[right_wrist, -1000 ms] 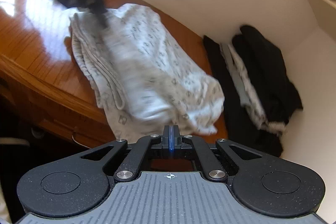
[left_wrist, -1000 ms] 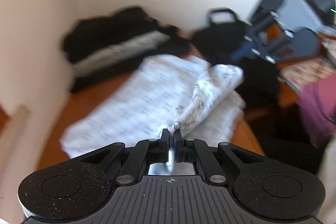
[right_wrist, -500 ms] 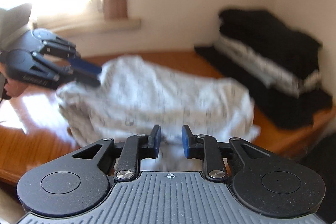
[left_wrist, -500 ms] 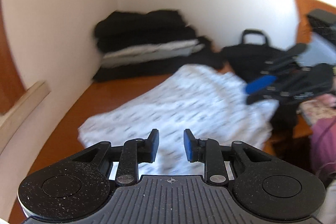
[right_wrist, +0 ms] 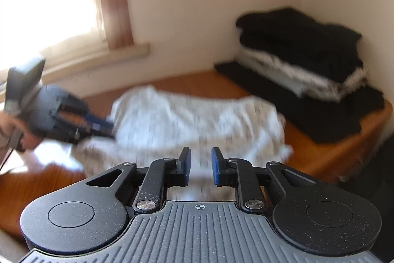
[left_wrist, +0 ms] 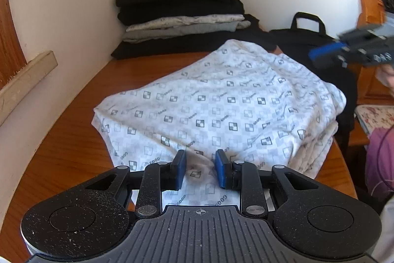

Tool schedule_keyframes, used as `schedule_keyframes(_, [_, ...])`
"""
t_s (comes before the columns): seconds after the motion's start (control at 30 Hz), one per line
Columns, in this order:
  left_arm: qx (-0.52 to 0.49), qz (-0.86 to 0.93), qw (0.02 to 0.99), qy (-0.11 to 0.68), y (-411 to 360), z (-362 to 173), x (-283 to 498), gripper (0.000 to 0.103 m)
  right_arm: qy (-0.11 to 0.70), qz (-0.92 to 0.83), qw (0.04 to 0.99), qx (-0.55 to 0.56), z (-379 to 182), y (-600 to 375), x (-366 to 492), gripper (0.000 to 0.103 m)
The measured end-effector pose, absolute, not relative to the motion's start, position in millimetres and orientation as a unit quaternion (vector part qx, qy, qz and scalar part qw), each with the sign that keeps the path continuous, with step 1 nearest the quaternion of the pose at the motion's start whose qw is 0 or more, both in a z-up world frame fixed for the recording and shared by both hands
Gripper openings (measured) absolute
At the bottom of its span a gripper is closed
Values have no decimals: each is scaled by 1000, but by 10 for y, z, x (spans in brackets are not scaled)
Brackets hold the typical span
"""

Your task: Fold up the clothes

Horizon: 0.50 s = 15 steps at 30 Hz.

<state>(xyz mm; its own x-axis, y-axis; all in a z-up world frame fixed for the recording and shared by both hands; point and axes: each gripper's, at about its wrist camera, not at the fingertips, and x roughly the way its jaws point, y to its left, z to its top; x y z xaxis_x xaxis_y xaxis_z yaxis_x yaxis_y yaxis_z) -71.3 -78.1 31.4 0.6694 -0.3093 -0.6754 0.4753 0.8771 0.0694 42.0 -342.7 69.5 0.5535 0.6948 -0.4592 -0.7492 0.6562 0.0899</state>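
On the wooden table (left_wrist: 73, 139), folded patterned garment (left_wrist: 221, 102), left gripper (left_wrist: 200, 168) and right gripper (right_wrist: 200, 165) jaws narrowly parted, empty.

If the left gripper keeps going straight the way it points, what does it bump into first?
Most likely the white checker-printed folded garment on the orange-brown wooden table. The left gripper tilts down at it with open jaws, nothing between them. The cloth seems close below, though depth is hard to judge.
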Motion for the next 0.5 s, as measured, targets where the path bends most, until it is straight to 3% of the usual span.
schedule_keyframes(0.23, [90,-185,913,353,-505,352,-919,32,252,455,845,-122,379,-3175,448,22])
schedule_keyframes(0.43, [50,-109,928,353,-178,404,-987,32,256,466,843,-84,371,-3340,498,27])
schedule_keyframes(0.5, [42,-92,934,344,-149,438,-928,41,252,465,845,-78,366,-3344,513,29])
